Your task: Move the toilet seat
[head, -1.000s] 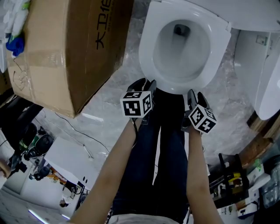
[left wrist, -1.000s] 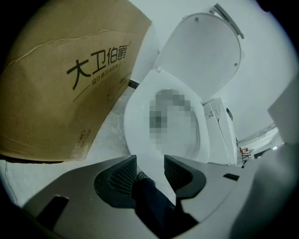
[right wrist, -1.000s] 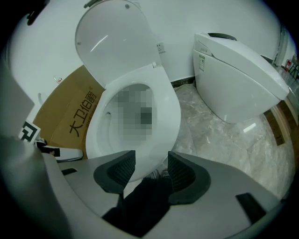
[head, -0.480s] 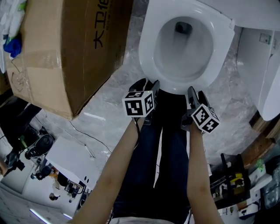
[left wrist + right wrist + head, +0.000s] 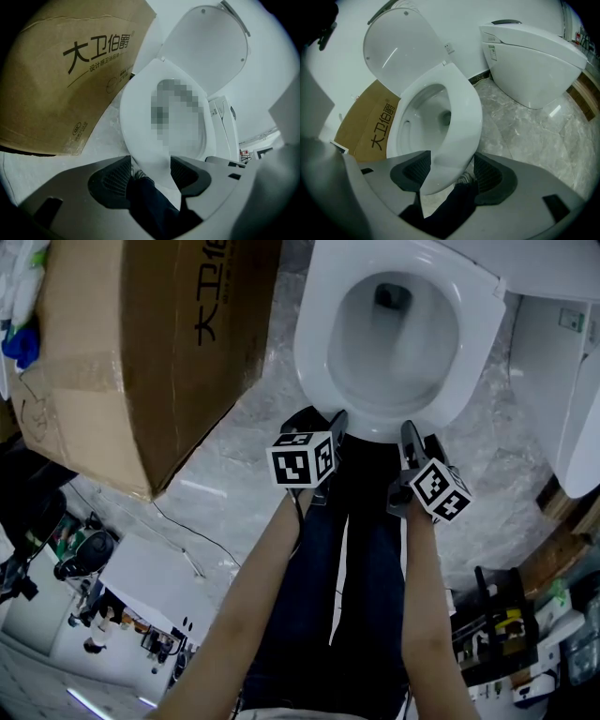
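Note:
The white toilet seat (image 5: 316,343) lies down on the bowl, and its lid (image 5: 206,51) stands up behind it. Both grippers reach the seat's front rim. My left gripper (image 5: 336,418) is at the rim's front left and its jaws are opening. In the left gripper view the seat (image 5: 140,108) comes down between the pads (image 5: 115,176) without being pinched. My right gripper (image 5: 406,430) is at the front right with its jaws wide apart. The seat's front edge (image 5: 464,117) sits between them, and a gap shows beside the right pad (image 5: 487,176).
A large cardboard box (image 5: 141,343) stands close to the toilet's left. A second white toilet (image 5: 534,61) stands to the right on the marble floor. The person's legs in dark trousers (image 5: 347,568) are right below the grippers. Cluttered gear lies at the lower left and lower right.
Both grippers have edged forward to the seat's front rim. The seat and lid have not moved.

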The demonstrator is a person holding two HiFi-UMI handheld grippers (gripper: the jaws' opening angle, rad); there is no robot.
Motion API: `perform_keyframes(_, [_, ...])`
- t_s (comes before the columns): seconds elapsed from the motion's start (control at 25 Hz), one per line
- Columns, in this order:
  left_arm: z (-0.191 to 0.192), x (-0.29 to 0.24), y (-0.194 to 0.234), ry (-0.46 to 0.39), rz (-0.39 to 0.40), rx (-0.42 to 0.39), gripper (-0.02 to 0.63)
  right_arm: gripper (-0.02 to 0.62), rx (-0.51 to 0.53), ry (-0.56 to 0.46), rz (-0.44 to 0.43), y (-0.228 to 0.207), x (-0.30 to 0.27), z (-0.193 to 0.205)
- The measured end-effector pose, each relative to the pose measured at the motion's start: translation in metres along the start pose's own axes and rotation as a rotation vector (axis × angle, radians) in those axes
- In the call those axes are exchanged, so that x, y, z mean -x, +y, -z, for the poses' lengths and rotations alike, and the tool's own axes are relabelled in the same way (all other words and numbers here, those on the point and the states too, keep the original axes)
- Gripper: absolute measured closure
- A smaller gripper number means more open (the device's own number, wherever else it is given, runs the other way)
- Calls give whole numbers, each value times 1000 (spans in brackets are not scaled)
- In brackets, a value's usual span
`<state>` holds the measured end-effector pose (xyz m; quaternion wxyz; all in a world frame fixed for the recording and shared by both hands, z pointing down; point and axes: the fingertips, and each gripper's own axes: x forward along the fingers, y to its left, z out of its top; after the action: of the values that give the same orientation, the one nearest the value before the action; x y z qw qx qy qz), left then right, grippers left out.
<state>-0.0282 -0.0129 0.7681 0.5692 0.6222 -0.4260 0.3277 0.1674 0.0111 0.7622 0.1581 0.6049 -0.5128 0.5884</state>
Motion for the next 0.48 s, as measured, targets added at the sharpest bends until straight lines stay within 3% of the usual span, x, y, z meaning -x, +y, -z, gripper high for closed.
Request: perform_keyframes(0.48, [0, -7, -2, 11, 34, 41, 344, 304, -26, 15, -3, 0, -10, 1])
